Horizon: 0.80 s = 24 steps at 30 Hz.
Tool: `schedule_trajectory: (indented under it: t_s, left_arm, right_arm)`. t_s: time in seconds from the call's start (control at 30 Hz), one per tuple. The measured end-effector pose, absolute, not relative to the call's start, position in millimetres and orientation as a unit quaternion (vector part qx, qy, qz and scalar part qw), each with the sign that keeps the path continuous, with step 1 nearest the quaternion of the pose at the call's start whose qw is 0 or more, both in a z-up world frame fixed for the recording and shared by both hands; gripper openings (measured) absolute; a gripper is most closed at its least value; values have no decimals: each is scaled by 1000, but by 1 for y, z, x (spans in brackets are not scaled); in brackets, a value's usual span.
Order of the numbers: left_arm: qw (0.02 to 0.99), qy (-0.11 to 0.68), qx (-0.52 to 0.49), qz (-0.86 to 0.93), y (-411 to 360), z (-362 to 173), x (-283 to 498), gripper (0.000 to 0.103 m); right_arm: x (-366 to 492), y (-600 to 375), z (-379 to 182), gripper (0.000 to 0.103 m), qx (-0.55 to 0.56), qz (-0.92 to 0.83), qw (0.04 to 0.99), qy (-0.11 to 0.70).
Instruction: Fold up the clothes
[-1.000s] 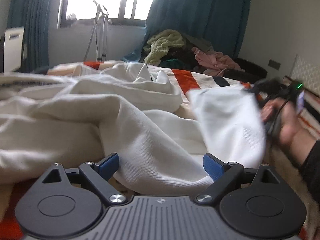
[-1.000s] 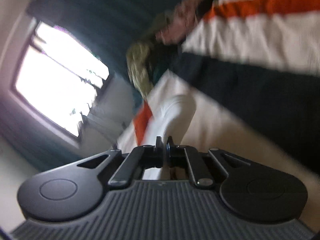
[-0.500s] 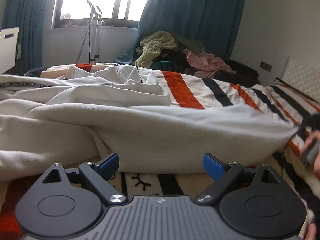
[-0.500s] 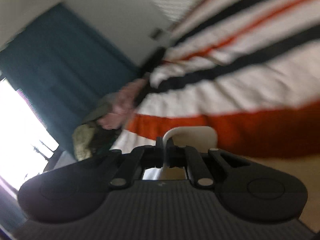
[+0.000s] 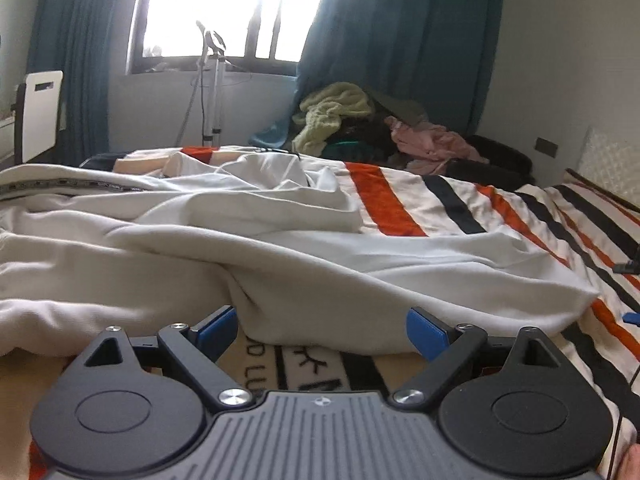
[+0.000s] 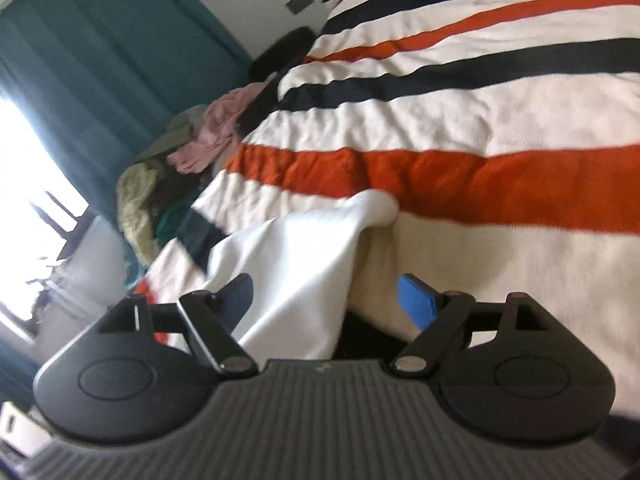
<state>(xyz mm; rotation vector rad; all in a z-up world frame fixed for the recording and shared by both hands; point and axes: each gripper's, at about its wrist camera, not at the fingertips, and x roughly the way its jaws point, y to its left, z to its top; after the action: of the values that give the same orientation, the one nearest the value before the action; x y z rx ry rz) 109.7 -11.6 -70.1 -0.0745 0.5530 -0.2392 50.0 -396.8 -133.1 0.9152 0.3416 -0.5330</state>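
Right gripper (image 6: 326, 294) now spread, garment (image 6: 304, 256) corner released at 12 o'clock; left gripper (image 5: 322, 326) spread, empty. Sleeve laid flat; regrasp follows.

Bed: covered by a fleecy cream blanket (image 5: 404, 194) with orange and black stripes, seen from both wrist views (image 6: 460, 120); black printed lettering shows on it at the near edge in the left wrist view.
White garment: a large rumpled white knit garment (image 5: 280, 256) lies directly on the blanket, spread across its left and middle part, with one end reaching toward the right.
Garment end: in the right wrist view a white fabric end (image 6: 304, 256) rests on the blanket, its tip touching the broad orange stripe.
Far end: a heap of yellow-green, pink and dark clothes (image 5: 360, 124) sits beyond the bed's far edge; whether it rests on the bed cannot be told.
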Motion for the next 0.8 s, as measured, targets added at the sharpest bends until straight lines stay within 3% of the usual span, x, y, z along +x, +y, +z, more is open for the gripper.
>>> schedule_trajectory:
  t_s: [0.27, 0.4, 0.53, 0.8]
  left_arm:
    - [906, 362, -212, -50, 67, -75, 120, 93]
    - [830, 426, -359, 24, 130, -93, 137, 90]
    - [764, 442, -467, 60, 187, -109, 147, 90]
    - [762, 356, -515, 169, 256, -118, 143, 62]
  right_arm:
    - [19, -368, -122, 83, 475, -206, 839, 165]
    - [19, -371, -128, 83, 490, -207, 828, 175]
    - [24, -373, -137, 83, 499, -205, 820, 191]
    - [32, -378, -155, 83, 547, -193, 788, 207]
